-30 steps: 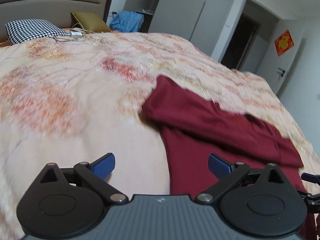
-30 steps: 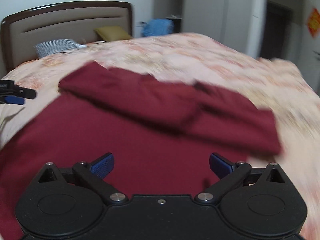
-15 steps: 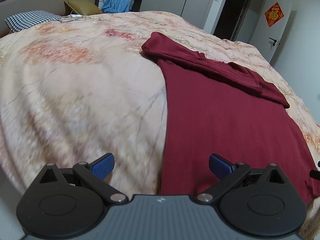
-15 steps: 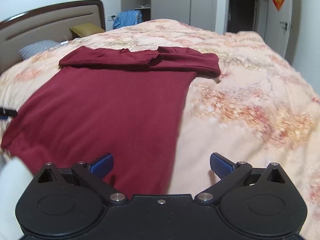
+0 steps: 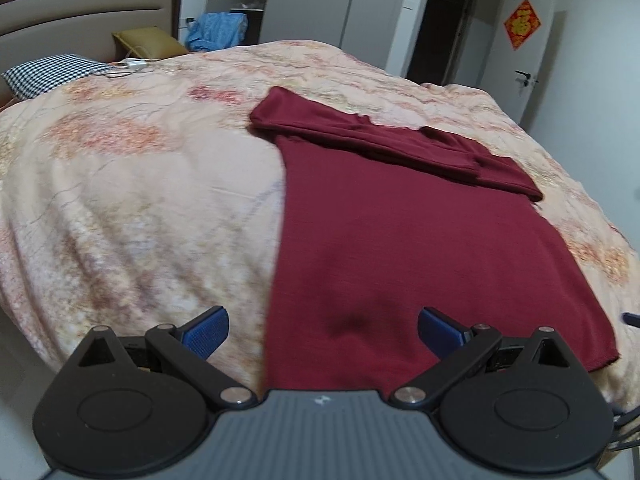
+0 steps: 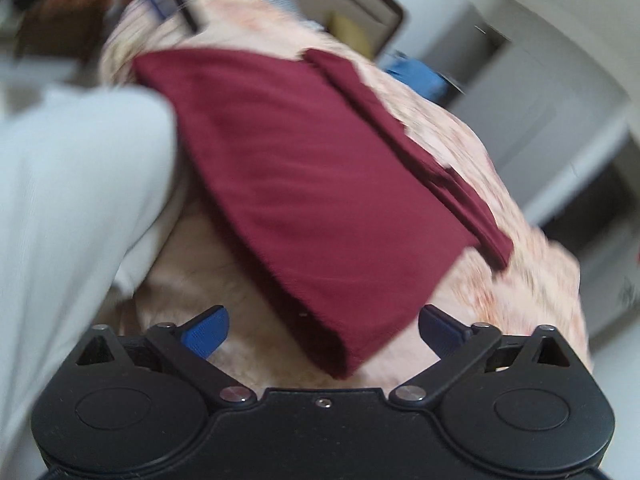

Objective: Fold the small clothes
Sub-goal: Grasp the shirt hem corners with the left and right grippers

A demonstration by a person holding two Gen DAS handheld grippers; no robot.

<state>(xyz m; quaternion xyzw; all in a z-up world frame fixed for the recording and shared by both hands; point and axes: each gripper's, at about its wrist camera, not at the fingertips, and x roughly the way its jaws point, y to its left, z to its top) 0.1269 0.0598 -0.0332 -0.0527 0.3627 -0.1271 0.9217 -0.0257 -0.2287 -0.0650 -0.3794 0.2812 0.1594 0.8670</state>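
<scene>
1. Maroon garment (image 5: 404, 240): spread flat on bed (image 5: 132, 184), centre-right of frame, sleeves folded across top.
2. Left gripper (image 5: 323, 330): fingers apart, empty, at the garment's near hem.
3. Right gripper (image 6: 323, 328): fingers apart, empty, at the garment's corner.

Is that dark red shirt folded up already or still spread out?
Partly folded: the shirt lies flat on the bed, sleeves folded across its top.

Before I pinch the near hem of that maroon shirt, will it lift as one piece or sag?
Likely floppy: the maroon shirt lies flat and follows the curve of the bedspread, so it should sag from the left claw. It looks thin, so probably light. The sleeves folded across the top lie loose and may slide off when lifted.
</scene>
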